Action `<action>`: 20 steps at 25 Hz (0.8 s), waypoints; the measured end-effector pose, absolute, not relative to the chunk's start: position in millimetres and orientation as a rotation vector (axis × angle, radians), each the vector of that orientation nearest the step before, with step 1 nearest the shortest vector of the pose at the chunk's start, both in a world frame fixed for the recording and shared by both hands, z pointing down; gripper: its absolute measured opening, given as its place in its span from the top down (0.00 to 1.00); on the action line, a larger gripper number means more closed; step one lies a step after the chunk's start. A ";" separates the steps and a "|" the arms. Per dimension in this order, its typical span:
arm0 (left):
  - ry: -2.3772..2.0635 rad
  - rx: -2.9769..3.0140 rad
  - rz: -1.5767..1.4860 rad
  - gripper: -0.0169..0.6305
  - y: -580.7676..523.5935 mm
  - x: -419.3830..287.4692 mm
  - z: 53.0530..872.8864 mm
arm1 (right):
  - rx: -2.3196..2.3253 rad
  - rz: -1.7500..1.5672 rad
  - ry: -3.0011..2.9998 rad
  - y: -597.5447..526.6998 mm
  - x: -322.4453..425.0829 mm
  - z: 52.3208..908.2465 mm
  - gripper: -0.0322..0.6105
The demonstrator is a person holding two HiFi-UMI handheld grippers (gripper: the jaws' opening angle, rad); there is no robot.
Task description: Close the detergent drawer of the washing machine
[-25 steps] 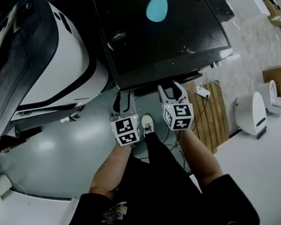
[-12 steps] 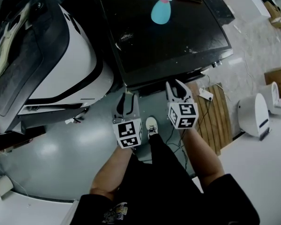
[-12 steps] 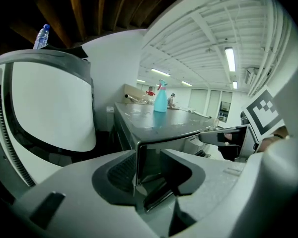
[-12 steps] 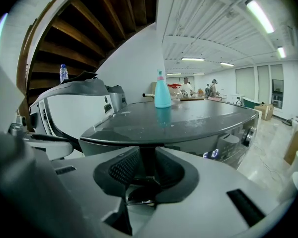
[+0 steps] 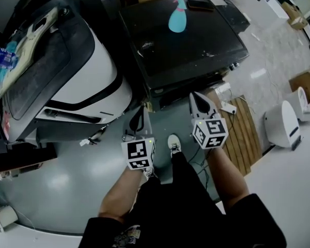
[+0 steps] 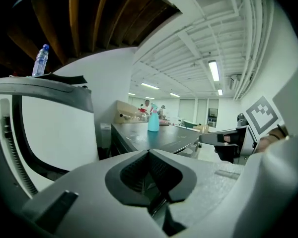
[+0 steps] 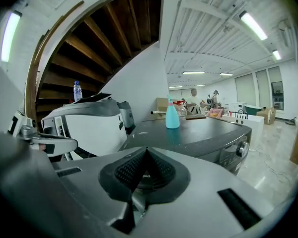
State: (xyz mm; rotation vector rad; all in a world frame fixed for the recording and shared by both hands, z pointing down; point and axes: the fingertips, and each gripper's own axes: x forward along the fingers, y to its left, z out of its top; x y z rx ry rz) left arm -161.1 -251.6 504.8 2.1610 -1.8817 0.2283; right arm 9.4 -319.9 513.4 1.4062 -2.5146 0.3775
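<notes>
Both grippers are empty, jaws shut tight with ribbed black rubber meeting. The left gripper (image 5: 138, 113) and right gripper (image 5: 197, 98) hang side by side just off the front edge of the washing machine (image 5: 191, 45), a dark, glossy, flat-topped box. Its detergent drawer is indistinguishable on the shadowed front panel; a smooth turquoise spray bottle (image 5: 177, 18) stands near the top's far edge.

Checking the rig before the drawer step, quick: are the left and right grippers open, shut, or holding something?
Left gripper: shut, holding nothing.
Right gripper: shut, holding nothing.
</notes>
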 end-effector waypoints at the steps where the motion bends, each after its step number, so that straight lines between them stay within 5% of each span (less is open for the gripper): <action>1: -1.882 2.185 0.224 0.97 -242.8 -164.8 496.6 | 1.401 0.369 -2.534 -308.9 4.9 505.3 0.95; 20: -1.702 2.545 0.267 0.97 -64.9 -201.8 413.6 | 1.420 0.201 -2.696 -110.7 -53.9 401.7 0.95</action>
